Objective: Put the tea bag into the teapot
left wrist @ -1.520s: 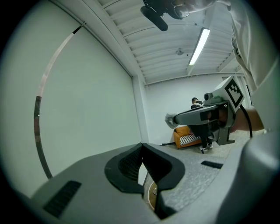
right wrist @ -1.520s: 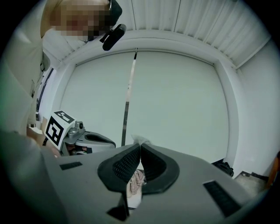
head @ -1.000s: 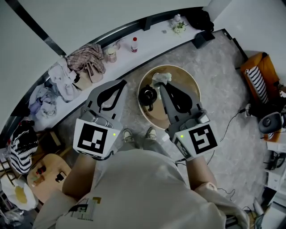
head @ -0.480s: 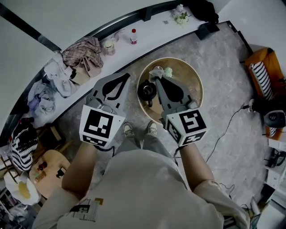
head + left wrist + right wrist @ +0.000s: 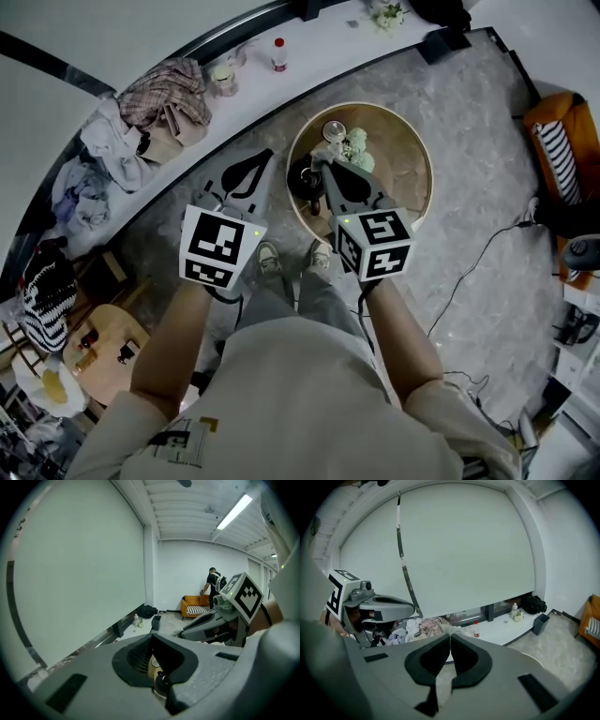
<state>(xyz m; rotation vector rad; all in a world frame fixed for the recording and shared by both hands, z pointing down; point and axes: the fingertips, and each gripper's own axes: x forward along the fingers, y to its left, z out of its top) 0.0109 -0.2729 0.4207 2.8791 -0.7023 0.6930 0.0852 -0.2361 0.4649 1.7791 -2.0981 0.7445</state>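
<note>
A black teapot [image 5: 302, 178] stands at the left side of a round wooden table [image 5: 403, 187]. My right gripper [image 5: 322, 161] hovers just right of and above the teapot, shut on a thin pale tea bag [image 5: 327, 150]. In the right gripper view the tea bag [image 5: 449, 629] shows as a pale sliver pinched at the closed tips. To the left of the table my left gripper [image 5: 265, 153] is shut and holds nothing. The left gripper view shows the teapot [image 5: 162, 682] through the hollow behind its jaws.
A small cup [image 5: 335, 129] and a pale green bunch [image 5: 357, 145] sit on the table behind the teapot. A long white ledge [image 5: 309, 52] carries clothes [image 5: 164, 98] and a bottle [image 5: 278, 54]. A cable [image 5: 473, 262] lies on the floor at the right. A person [image 5: 213, 585] stands by an orange sofa [image 5: 197, 605].
Both grippers have drawn closer together. The right one has moved left with the tea bag, from over the table's middle to right beside the teapot.
</note>
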